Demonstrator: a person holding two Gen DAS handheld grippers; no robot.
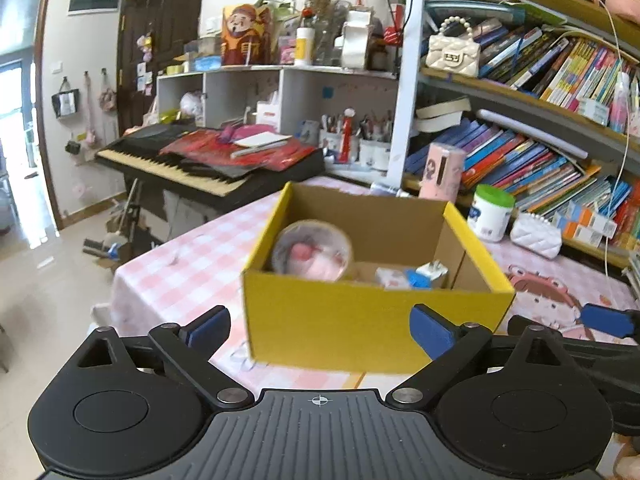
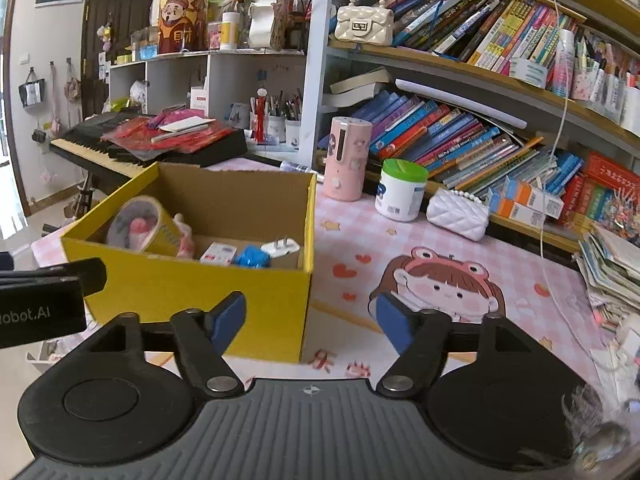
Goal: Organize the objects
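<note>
Both hand-held grippers stand with jaws apart and nothing between the pads. Left gripper (image 1: 320, 330): blue pads spread wide, framing the near wall of the yellow cardboard box (image 1: 360, 320) without touching it. Right gripper (image 2: 312, 326): jaws parted, empty, pointing at the box's near right corner and the tablecloth beside it; its blue tip also shows at the right edge of the left wrist view.

Box position: upright on the pink checked tablecloth (image 2: 400, 240), open at the top, near the table's left end.

Contents noted:
- roll of tape (image 2: 140, 222), leaning at the left end, something pink showing through its core;
- small white packet (image 2: 218, 254) on the floor of the box;
- blue item (image 2: 251, 258) just beside the packet, too blurred to identify;
- white plug adapter (image 2: 280, 247) at the right end, prongs up.

Outside the box, along the bookshelf side of the table: pink cylindrical device (image 2: 347, 158), white jar with green lid (image 2: 400, 190), quilted white purse (image 2: 458, 212). All three stand well apart from the box. An electric keyboard (image 1: 192, 164) sits behind the table.
</note>
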